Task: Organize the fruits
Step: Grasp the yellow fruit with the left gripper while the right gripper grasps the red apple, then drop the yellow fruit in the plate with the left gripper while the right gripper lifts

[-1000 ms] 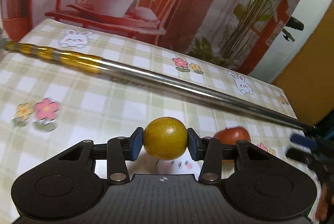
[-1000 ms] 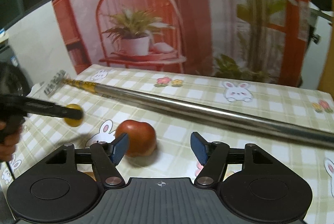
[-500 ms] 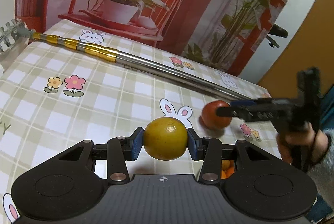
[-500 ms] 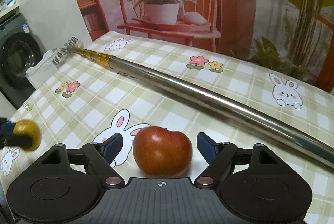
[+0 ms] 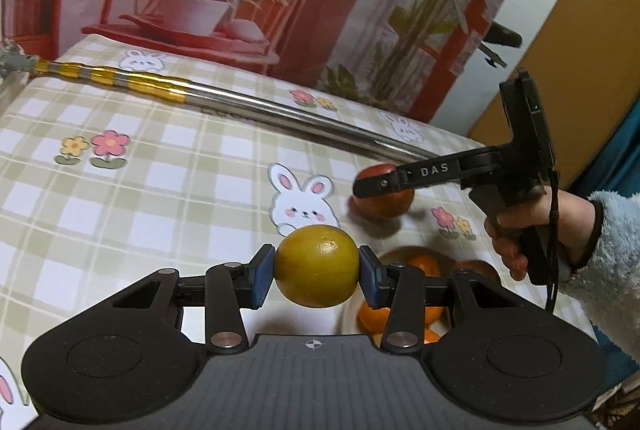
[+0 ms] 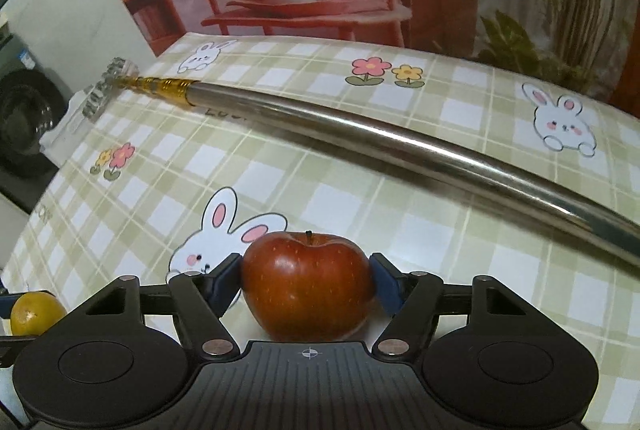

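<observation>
- While the left claw (image 5: pixel 317 266) grips a yellow fruit (image 5: pixel 317 266) between its pads, it hangs above the table (image 5: pixel 160 189).
- Red apple (image 6: pixel 307 286) sits squeezed between the right claw's (image 6: pixel 307 286) pads.

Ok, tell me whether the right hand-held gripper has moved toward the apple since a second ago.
Yes. The right hand-held gripper advanced along the checked tablecloth; the apple now sits between its fingers.

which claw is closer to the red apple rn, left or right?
Right. The right claw straddles the red apple, a finger against each side, apple on the tablecloth. The left claw sits apart from it, shut on a yellow-green citrus fruit over the bowl of oranges.
</observation>
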`<state>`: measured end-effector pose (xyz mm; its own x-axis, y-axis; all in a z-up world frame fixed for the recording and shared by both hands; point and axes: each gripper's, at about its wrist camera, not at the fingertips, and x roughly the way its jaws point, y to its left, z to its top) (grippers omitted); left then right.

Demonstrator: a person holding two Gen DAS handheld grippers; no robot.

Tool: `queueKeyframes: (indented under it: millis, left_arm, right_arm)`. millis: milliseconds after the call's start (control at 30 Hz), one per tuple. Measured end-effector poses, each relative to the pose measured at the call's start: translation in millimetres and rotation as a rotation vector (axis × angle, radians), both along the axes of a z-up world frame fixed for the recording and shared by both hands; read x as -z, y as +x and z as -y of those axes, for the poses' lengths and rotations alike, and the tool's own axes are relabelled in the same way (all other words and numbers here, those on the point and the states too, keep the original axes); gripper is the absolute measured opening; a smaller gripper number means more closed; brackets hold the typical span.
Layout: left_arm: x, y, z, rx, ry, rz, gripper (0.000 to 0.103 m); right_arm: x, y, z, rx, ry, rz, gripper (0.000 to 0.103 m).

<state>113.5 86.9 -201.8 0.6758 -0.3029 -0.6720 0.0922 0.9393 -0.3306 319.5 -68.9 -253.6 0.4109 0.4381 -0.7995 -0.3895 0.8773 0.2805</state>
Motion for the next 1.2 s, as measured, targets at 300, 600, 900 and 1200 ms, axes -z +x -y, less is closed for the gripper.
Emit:
queueKeyframes:
  millis: [300, 600, 900, 1200]
  left_arm:
    - [1.4, 4.9, 39.6, 0.171, 0.015, -0.002, 0.047]
    - [18.7, 7.7, 83.5, 0.324, 0.026, -0.032, 0.046]
    - [30.3, 14.2, 104.6, 0.376, 0.036, -0.050, 0.046]
    - [24.3, 17.1, 94.3, 0.355, -0.018, -0.051, 0.047]
  right_arm:
    - [-19.9, -35.8, 28.2, 0.038, 0.104, 0.090, 0.064]
    - [-43.1, -78.9, 59.5, 0.092, 0.181, 0.182, 0.064]
    - [-47.1, -106.9, 83.0, 0.145, 0.222, 0.202, 0.064]
    - [-46.7, -128.9, 89.6, 0.171, 0.246, 0.207, 0.064]
